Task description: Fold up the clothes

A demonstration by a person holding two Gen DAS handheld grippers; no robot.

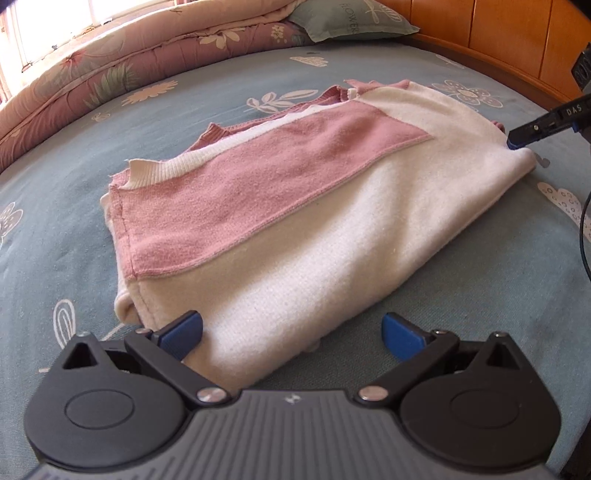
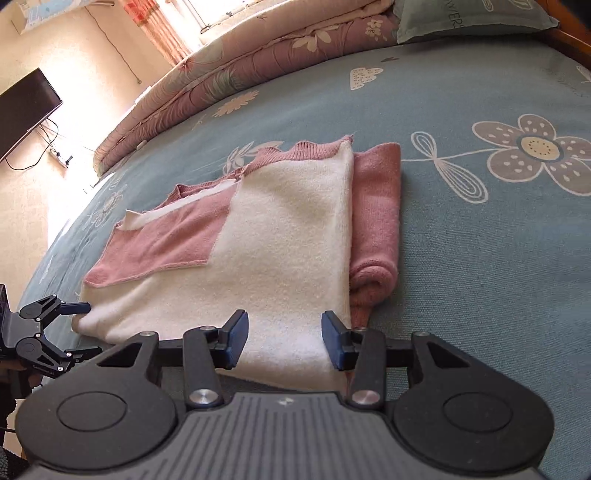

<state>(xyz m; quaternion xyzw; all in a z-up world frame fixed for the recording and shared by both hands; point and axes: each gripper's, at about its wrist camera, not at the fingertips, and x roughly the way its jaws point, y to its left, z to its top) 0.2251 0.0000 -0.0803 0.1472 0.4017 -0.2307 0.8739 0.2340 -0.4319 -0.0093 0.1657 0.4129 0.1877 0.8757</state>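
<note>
A cream and pink sweater (image 1: 288,229) lies folded into a rectangle on the blue flowered bedsheet (image 1: 55,177). My left gripper (image 1: 293,332) is open at the sweater's near edge, its blue pads on either side of the cream hem, nothing clamped. In the right wrist view the same sweater (image 2: 280,236) lies flat with a rolled pink sleeve (image 2: 376,221) along its right side. My right gripper (image 2: 284,339) stands open over the near cream edge. The left gripper (image 2: 70,328) shows there at the far left, open beside the sweater's corner.
A rolled pink floral quilt (image 1: 92,74) and a green pillow (image 1: 351,18) lie along the bed's far side. A wooden headboard (image 1: 498,33) stands at the right. In the right wrist view a dark television (image 2: 26,110) hangs on the wall past the bed's edge.
</note>
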